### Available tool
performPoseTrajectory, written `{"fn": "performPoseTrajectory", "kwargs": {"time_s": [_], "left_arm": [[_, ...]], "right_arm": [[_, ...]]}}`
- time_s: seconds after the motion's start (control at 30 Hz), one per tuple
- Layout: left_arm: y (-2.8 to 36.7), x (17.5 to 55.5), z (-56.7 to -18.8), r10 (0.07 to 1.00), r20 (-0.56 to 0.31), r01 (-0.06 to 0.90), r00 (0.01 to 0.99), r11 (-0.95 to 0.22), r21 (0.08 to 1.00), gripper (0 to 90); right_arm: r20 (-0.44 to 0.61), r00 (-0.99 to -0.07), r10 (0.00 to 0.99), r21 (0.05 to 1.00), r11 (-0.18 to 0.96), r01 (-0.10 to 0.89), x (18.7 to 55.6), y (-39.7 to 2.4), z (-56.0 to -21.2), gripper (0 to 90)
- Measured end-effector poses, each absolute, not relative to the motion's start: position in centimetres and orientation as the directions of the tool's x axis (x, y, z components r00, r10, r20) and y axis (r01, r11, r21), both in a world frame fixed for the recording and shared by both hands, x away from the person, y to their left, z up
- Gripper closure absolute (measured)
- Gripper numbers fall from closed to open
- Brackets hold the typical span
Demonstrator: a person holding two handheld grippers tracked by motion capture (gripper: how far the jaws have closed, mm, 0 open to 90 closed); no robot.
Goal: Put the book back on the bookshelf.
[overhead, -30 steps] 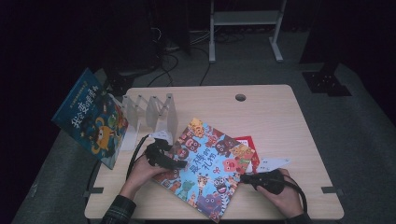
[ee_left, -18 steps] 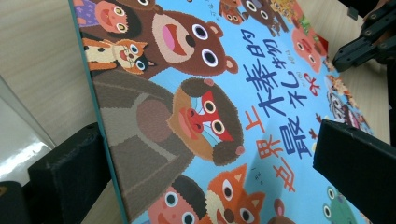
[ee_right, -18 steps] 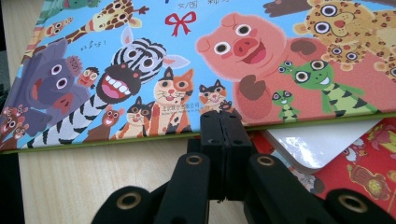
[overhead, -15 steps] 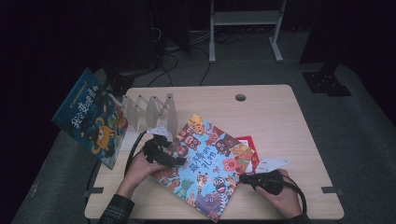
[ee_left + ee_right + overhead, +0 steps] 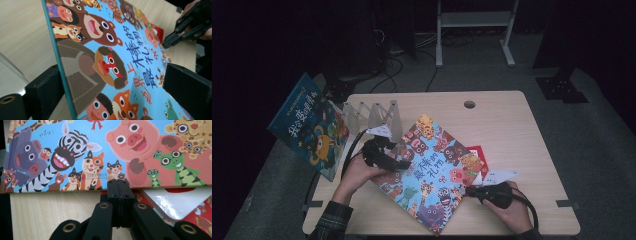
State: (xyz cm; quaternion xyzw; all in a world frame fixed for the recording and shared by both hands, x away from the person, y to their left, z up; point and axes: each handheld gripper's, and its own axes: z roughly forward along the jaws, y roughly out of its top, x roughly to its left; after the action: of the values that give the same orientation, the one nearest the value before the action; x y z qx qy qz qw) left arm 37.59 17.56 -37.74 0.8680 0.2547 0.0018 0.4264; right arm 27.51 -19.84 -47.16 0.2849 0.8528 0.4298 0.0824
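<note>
We are treating the book [image 5: 432,170] as a light, stiff, flat hardcover. Its glossy cover is likely slippery, and its thin boards are liable to pivot or slide when only one edge is supported. We are judging the spine-side edge near its middle to be the best place to take hold, with one pad under the board and one on the cover. The book is lying askew on the tabletop [image 5: 512,130], partly covering a red item [image 5: 476,152], beside a clear rack [image 5: 372,115]. The left claw [image 5: 399,162] is straddling the book's left edge. Its jaws are standing wide apart and have just been closing a little, with the teal edge [image 5: 60,62] between them but not yet pinched. The right claw [image 5: 120,186] is holding its jaws together, empty, with the tips meeting the opposite edge of the book, apparently bracing it against sliding. The cover is showing bright blue, crowded with cartoon animals, namely a bear, a zebra, a pig and cats, with red and blue Chinese lettering.
</note>
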Motion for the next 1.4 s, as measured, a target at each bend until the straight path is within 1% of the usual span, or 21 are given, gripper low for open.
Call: {"fn": "performPoseTrajectory", "kwargs": {"time_s": [0.13,0.27,0.83,1.03,1.27,1.4], "left_arm": [[17.3,37.8,-36.8,0.440,-0.182,0.422,0.879,-0.541,0.728,6.5],[17.2,38.1,-36.0,0.429,-0.180,0.410,0.885,-0.537,0.737,9.9],[14.9,39.6,-31.9,0.370,-0.101,0.323,0.924,-0.610,0.724,22.6],[14.2,39.8,-30.8,0.355,-0.087,0.305,0.931,-0.625,0.719,24.5],[14.2,39.6,-29.6,0.347,-0.075,0.290,0.935,-0.623,0.727,33.4],[14.3,39.3,-29.0,0.319,-0.081,0.269,0.944,-0.604,0.750,40.2]], "right_arm": [[0.103,-0.831,0.546,0.785,0.469,0.406,27.6,-19.5,-47.2,88.6],[0.111,-0.829,0.548,0.783,0.466,0.413,27.6,-19.3,-47.2,88.7],[0.100,-0.833,0.544,0.785,0.471,0.402,27.9,-18.5,-47.3,89.2],[0.102,-0.836,0.539,0.786,0.471,0.400,28.1,-18.0,-47.2,89.3],[0.107,-0.843,0.528,0.788,0.472,0.395,28.2,-17.4,-47.2,89.4],[0.111,-0.852,0.512,0.790,0.474,0.388,28.3,-16.9,-47.0,89.4]]}}
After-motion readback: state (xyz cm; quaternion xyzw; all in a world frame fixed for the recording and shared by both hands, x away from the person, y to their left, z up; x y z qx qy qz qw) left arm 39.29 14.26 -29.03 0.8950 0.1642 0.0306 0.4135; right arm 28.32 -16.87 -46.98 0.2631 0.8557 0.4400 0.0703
